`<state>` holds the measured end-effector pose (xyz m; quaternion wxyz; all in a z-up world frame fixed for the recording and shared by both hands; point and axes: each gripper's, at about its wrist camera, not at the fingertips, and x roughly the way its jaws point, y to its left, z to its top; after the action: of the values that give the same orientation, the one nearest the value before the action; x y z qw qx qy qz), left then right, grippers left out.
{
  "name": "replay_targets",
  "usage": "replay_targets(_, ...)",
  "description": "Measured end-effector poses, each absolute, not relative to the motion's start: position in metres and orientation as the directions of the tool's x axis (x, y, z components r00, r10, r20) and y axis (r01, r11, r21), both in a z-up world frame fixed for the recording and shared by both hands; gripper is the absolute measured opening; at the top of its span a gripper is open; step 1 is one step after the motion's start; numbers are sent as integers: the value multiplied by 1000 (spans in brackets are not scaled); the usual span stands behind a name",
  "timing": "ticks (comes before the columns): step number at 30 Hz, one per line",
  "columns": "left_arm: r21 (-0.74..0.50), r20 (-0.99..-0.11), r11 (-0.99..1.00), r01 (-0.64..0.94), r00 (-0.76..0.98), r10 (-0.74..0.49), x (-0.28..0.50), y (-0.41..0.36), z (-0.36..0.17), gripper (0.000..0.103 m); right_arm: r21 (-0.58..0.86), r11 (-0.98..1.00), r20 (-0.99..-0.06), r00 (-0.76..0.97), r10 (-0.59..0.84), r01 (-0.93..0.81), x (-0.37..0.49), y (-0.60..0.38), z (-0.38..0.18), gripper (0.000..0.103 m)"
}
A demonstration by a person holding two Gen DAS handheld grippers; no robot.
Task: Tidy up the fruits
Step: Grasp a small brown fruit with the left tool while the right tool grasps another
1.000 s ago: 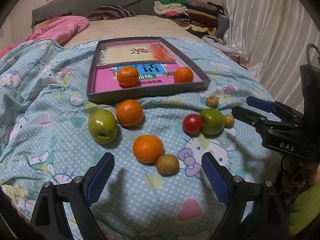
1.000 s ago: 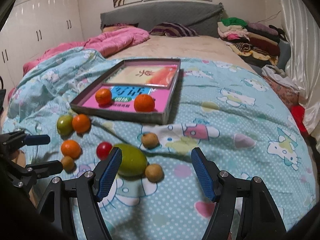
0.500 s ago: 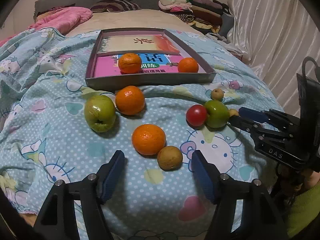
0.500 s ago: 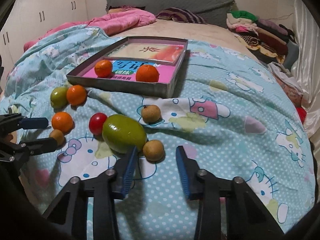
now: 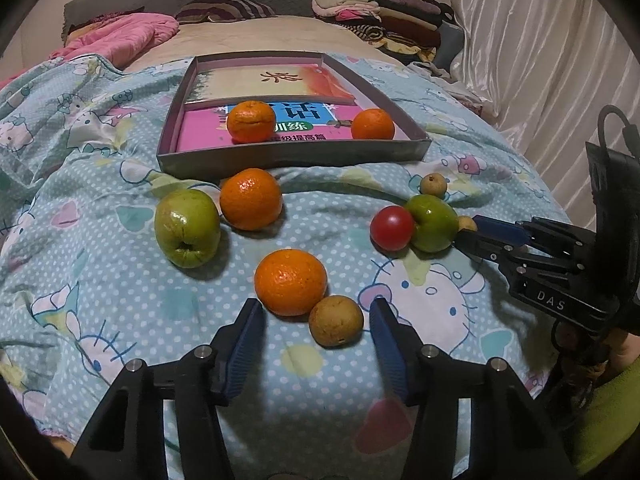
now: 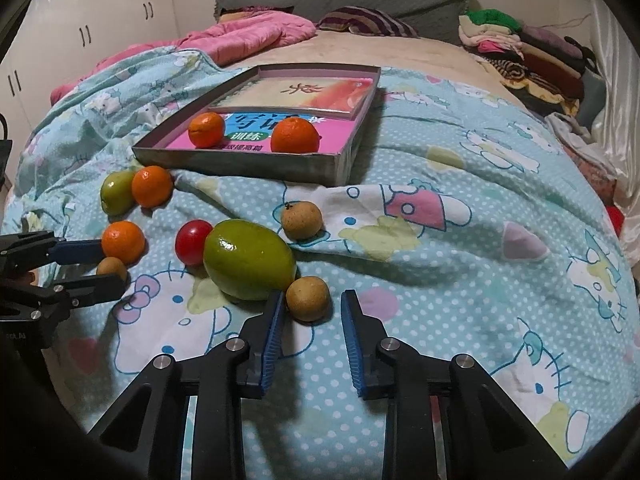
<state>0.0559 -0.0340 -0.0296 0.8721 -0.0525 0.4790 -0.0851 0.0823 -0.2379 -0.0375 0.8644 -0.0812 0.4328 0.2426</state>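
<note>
1. The left gripper (image 5: 316, 314) is held low over the bed's blanket (image 5: 120, 300), its jaws spread and empty. A small brown fruit (image 5: 336, 321) is seen just inside the gap, nearer the right finger, with an orange (image 5: 291, 282) touching it just beyond.
2. The right gripper (image 6: 312, 308) is likewise held low and level, pointing toward the headboard. Its jaws are parted, narrower than the left's, and nothing is pinched. A second brown fruit (image 6: 308, 298) is bracketed at the fingertips, close to the left finger.
3. A green mango (image 6: 249, 259) is found touching that fruit. Its long axis is laid across the right wrist view, slanting from far left to near right. A red tomato (image 6: 193, 236) is pressed against its far-left end.
4. A third brown fruit (image 6: 301, 220) is seen just beyond the mango.
5. Farther left, a green apple (image 5: 187, 227) and another orange (image 5: 251, 198) are set side by side.
6. Beyond them, a shallow box (image 5: 288, 156) is placed, with two oranges (image 5: 251, 121) resting well apart on books.
</note>
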Motion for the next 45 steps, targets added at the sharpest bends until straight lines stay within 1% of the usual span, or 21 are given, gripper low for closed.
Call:
replay_targets(4, -165, -826, 982, 96, 530, -191, 59, -35, -31, 54, 71, 861, -785, 504, 359, -503, 84, -236, -39, 23)
replay_targets(8, -160, -827, 983, 94, 531, -185, 60, -36, -31, 49, 81, 877, -768, 531, 358, -474, 87, -243, -36, 23)
replay_targets(11, -159, -827, 983, 96, 531, -186, 61, -38, -31, 48, 94, 885, -771, 529, 355, -457, 90, -248, -37, 23)
replay_targets(19, -158, -829, 982, 100, 528, -187, 64, -46, -35, 45, 27, 883, -770, 553, 318, -469, 93, -237, -41, 23)
replay_targets(22, -163, -825, 982, 94, 532, -189, 67, -46, -35, 40, 29, 885, -769, 556, 317, -465, 96, -236, -42, 23)
replay_targets(24, -163, -826, 982, 95, 532, -188, 68, -45, -36, 33, 34, 884, -768, 555, 321, -466, 97, -237, -42, 23)
replay_targets(27, -169, -825, 981, 96, 530, -194, 68, -43, -36, 26, 66, 885, -754, 558, 347, -461, 96, -242, -38, 23)
replay_targets(32, -190, -823, 976, 108, 524, -218, 65, -39, -31, 26, 131, 879, -724, 561, 401, -459, 95, -250, -31, 23)
replay_targets(37, -204, -812, 971, 126, 533, -240, 59, -38, -21, 26, 143, 869, -698, 574, 428, -474, 89, -250, -23, 23)
replay_targets(45, -213, -779, 973, 94, 585, -227, 63, -19, 2, 26, 189, 852, -671, 569, 475, -488, 85, -247, -15, 23)
